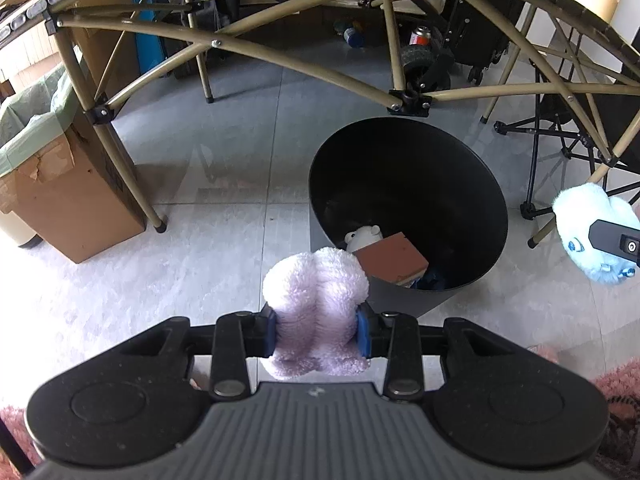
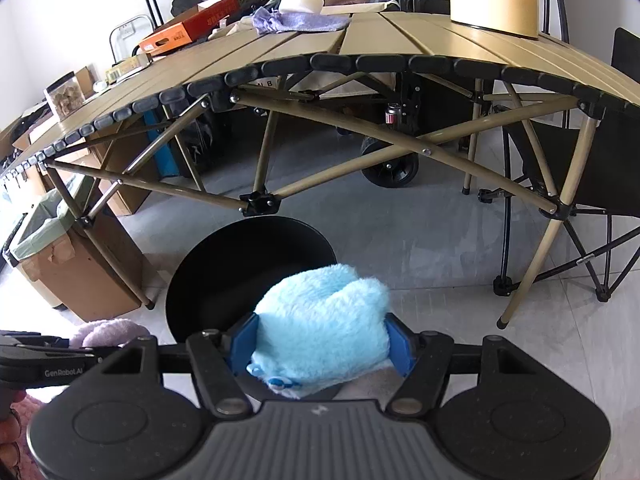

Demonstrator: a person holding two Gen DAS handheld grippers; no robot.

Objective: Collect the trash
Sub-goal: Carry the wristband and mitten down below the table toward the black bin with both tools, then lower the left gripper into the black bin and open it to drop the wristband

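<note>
The folding table (image 2: 400,36) spans the upper scene, its tan frame crossing above the floor. Below its edge, on the grey tile floor, stands the black bin (image 1: 460,184), open-topped and upright. Inside it, against the near wall, lie a brown box (image 1: 390,260), a small white plush toy (image 1: 362,236) touching the box's left side, and a dark blue item beneath the box, too shaded to identify. To the left of the bin, a cardboard box (image 1: 76,204) holds a green liner bag (image 1: 36,128) folded over its rim; its contents are not visible.

The left gripper (image 1: 316,330) is clamped on a pink plush toy (image 1: 316,280), held just at the bin's near rim. The right gripper (image 2: 322,346) is clamped on a blue plush toy (image 2: 324,312), held near the bin's right side.
</note>
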